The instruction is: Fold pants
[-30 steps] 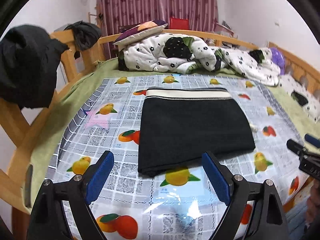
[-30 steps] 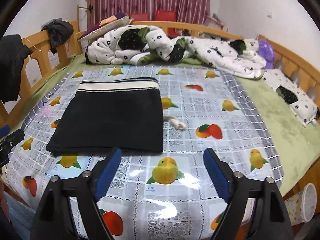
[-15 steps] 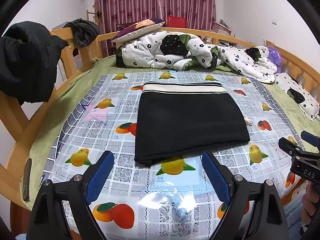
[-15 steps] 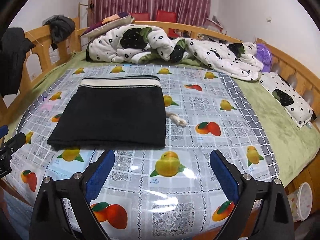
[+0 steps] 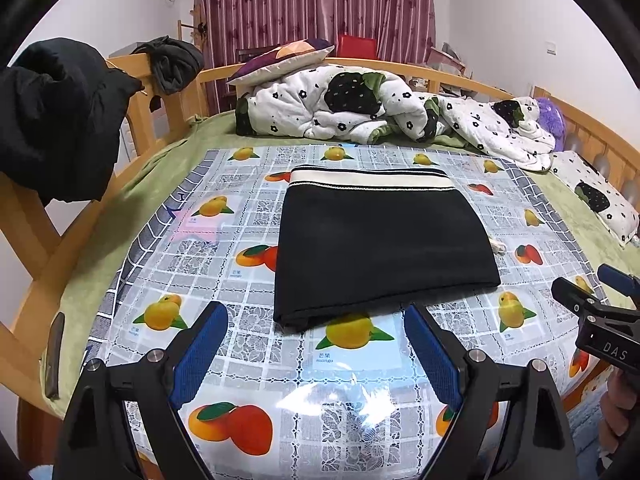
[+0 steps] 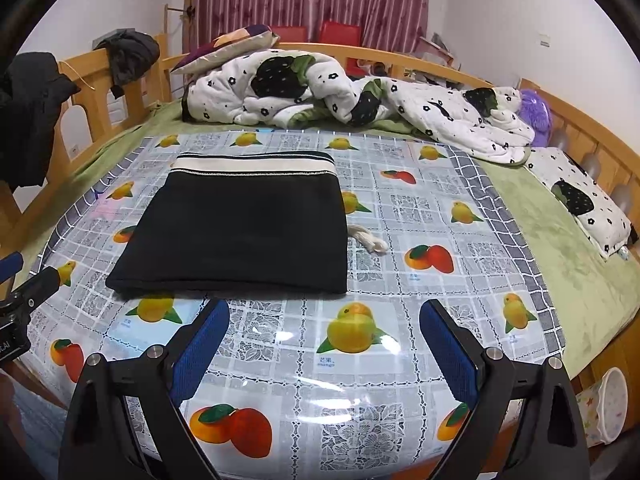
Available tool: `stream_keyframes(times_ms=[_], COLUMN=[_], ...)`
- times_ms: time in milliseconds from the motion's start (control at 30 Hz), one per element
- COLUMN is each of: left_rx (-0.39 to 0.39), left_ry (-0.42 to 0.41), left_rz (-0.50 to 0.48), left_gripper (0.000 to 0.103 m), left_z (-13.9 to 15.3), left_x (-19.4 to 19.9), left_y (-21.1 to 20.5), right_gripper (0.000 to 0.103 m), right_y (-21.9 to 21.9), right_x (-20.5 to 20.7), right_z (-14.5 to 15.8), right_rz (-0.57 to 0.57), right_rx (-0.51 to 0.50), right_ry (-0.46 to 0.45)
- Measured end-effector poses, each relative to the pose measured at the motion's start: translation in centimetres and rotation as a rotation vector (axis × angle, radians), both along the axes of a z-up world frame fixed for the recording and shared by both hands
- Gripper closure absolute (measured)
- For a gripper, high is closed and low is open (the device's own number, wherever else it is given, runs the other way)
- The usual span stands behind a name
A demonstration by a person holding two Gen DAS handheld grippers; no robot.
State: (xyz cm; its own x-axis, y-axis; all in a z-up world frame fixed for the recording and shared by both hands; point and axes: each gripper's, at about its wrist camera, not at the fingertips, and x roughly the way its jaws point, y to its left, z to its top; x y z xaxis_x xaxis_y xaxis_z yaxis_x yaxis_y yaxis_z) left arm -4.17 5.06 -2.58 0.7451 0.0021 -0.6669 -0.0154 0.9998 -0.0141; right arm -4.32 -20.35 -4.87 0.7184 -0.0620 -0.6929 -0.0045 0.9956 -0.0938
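Both grippers have drawn back toward the near edge of the bed since a second ago, leaving more of the glossy fruit-print plastic cloth [image 5: 256,240] between them and the folded pants [image 5: 380,248]. Those black knit pants lie as a flat rectangle in the middle of the cloth, the cream ribbed waistband [image 5: 370,178] at the far end and a thick doubled fold nearest the cameras. A white drawstring end [image 6: 368,240] pokes out at their right side. Spread wide with nothing between the blue textured pads, the left gripper [image 5: 316,344] hovers above the cloth, clear of the pants. Likewise gaping and empty, the right gripper [image 6: 324,340] hovers just off the pants' near edge. A rumpled flower-print quilt [image 6: 320,92] lies heaped beyond.
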Motion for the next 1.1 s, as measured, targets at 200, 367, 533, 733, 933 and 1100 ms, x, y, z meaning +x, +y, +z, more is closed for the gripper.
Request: stream_keyframes(times_ms=[200,367,533,733,933,1100], left_rx=[0.001,0.002,0.002,-0.002,-0.003,0.001], left_ry=[0.000,-0.004,-0.005,-0.004,-0.004,-0.006], left_rz=[0.000,-0.002,-0.002,-0.002,-0.003,-0.007], left_gripper=[0.013,0.013,0.013,0.013,0.013,0.013], left_z=[0.06,0.00,-0.05,-0.06,-0.05,-0.04], left_x=[-0.02,0.00,-0.11,-0.10,-0.06,-0.06], left_y=[0.14,0.19,0.19,0.17,0.29,0.33], right_gripper=[0.008,0.008,0.008,0.008,0.008,0.008], right_y=[-0.31,-0.56,-0.69,-0.66,-0.72,-0.65], right_x=[-0.03,-0.03,-0.08,-0.14,-0.22,-0.27], right_z=[0.11,0.20,0.25,0.28,0.39,0.57], right_rz=[-0.006,-0.011,-0.014,-0.015,-0.021,-0.025], right_rx=[0.006,0.016,0.016,0.011,0.014,0.015], right_ry=[-0.004,-0.005,-0.009,-0.014,-0.017,-0.022])
